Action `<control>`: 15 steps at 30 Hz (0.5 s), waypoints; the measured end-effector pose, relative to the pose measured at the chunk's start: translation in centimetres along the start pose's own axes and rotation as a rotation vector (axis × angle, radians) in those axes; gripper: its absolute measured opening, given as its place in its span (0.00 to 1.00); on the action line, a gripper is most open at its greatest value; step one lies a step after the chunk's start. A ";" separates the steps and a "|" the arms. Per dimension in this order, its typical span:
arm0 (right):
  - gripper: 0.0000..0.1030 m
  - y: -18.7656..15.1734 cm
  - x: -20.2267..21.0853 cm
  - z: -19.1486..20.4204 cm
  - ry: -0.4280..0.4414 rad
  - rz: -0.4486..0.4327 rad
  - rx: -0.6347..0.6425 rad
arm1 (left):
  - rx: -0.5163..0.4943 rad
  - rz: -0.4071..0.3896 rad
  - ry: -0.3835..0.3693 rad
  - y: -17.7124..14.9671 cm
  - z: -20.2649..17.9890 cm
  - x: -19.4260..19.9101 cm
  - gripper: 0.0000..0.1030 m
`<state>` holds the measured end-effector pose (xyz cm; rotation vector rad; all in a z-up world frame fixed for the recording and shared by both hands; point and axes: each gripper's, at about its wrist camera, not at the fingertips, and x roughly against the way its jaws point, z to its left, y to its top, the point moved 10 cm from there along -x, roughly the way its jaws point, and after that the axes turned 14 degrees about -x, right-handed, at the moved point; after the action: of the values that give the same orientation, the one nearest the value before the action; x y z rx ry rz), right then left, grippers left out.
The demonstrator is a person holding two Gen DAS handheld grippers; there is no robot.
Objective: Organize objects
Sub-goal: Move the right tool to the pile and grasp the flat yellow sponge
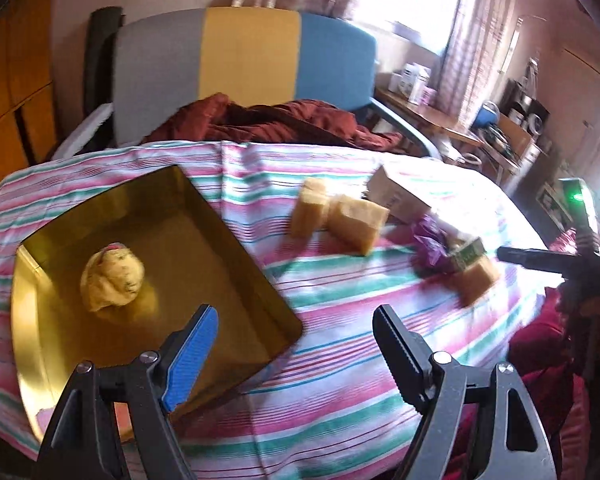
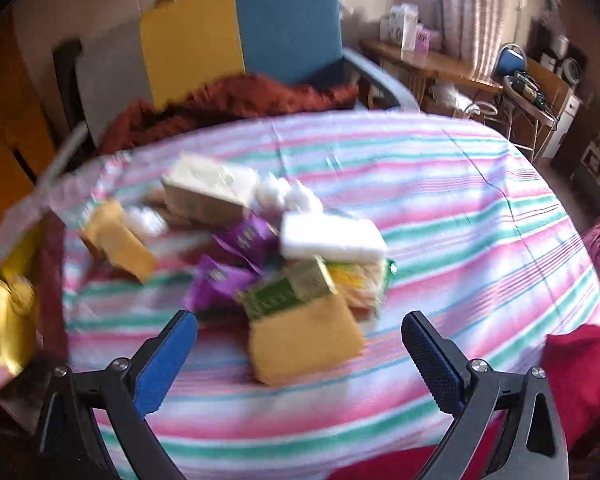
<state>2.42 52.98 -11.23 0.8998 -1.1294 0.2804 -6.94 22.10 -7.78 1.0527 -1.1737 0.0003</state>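
A gold tray [image 1: 228, 264] lies on the striped cloth at the left, with a yellow crumpled ball [image 1: 112, 276] in it. My left gripper [image 1: 296, 324] is open and empty above the tray's near right corner. Two yellow sponge blocks [image 1: 340, 216] and a cardboard box [image 1: 400, 192] lie beyond it. My right gripper [image 2: 300, 332] is open and empty, just short of a yellow sponge block [image 2: 304, 344]. Behind that block lie a green packet [image 2: 276, 296], purple wrappers [image 2: 228, 272], a white block [image 2: 332, 240] and a box [image 2: 208, 196]. The right wrist view is blurred.
The striped cloth [image 1: 340, 380] covers a round table. A chair with grey, yellow and blue panels [image 1: 244, 56] stands behind, with a red blanket [image 1: 276, 120] on it. A cluttered desk [image 2: 432, 60] is at the back right. Red fabric [image 2: 580, 376] lies at the near right.
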 end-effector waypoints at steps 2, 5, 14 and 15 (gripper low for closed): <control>1.00 -0.7 -0.7 0.1 0.005 0.041 0.027 | -0.027 0.004 -0.023 0.3 -1.3 -0.5 0.79; 1.00 -1.8 -2.2 0.2 -0.016 0.088 0.054 | -0.052 0.014 -0.054 0.6 -2.7 -1.1 0.79; 0.67 -2.6 -4.9 0.1 -0.041 0.161 0.048 | -0.098 0.045 -0.108 0.6 -5.3 -2.4 0.79; 0.67 -2.7 -4.6 0.3 -0.020 0.164 0.053 | -0.102 0.045 -0.113 0.8 -5.5 -2.6 0.79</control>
<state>1.90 52.15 -16.43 0.8594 -1.2213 0.4377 -4.38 27.46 -9.16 0.9458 -1.2861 -0.0834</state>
